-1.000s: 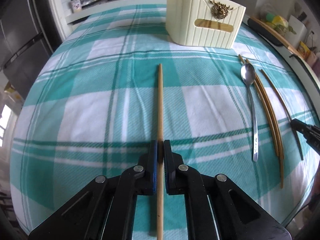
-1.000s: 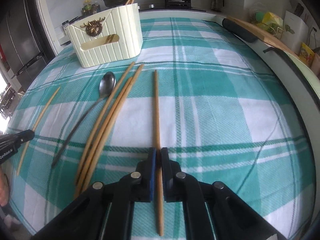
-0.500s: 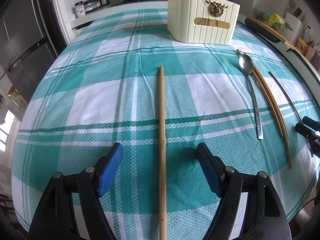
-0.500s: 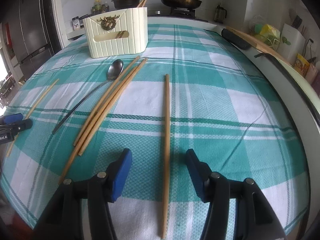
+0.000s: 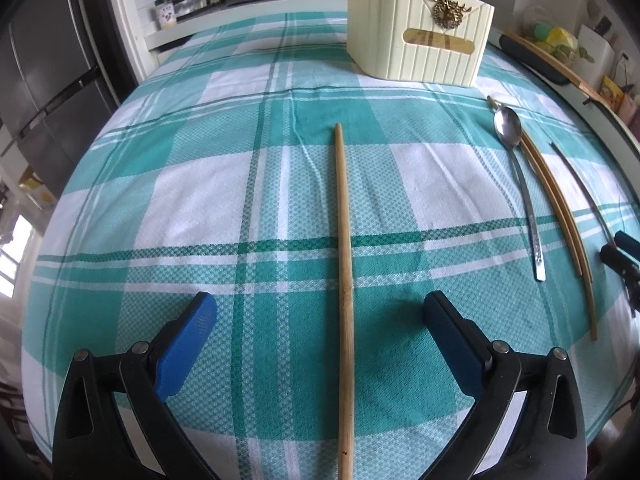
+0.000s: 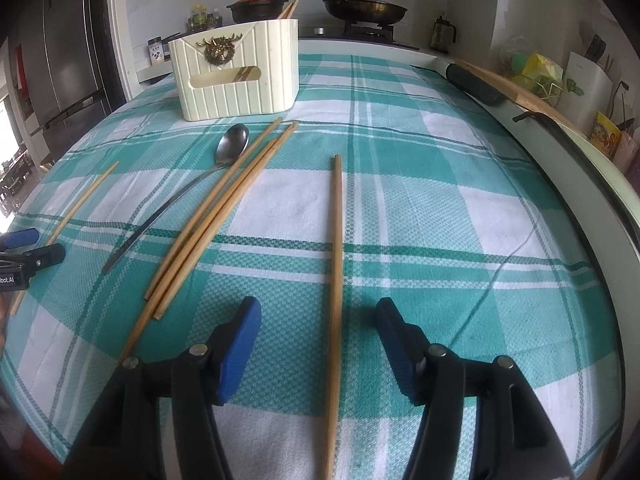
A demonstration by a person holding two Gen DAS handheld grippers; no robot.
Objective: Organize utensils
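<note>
Bamboo chopstick point(image 5: 345, 280) lying lengthwise between widely spread, empty left gripper point(image 5: 320, 312) fingers, pointing toward the cream utensil holder point(image 5: 416, 36); likewise another chopstick point(image 6: 336, 264) lying centred under the wide-open, empty right gripper point(image 6: 318, 316), holder point(image 6: 240, 76) standing ahead-left.

Bright, even daylight throughout, strongest from the blown-out window point(image 5: 8, 264) low on the left edge of the left wrist view. Soft, faint shadows only beneath the blue finger pads point(image 6: 240, 340) and beside the wooden chopstick point(image 5: 345, 280). Mild sheen on the spoon point(image 6: 232, 146) bowl. Heavy fisheye bending of the checked tablecloth point(image 5: 200, 200) toward the rims, with black vignetted corners. Sharp at centre, slightly smeared at the far edges.
</note>
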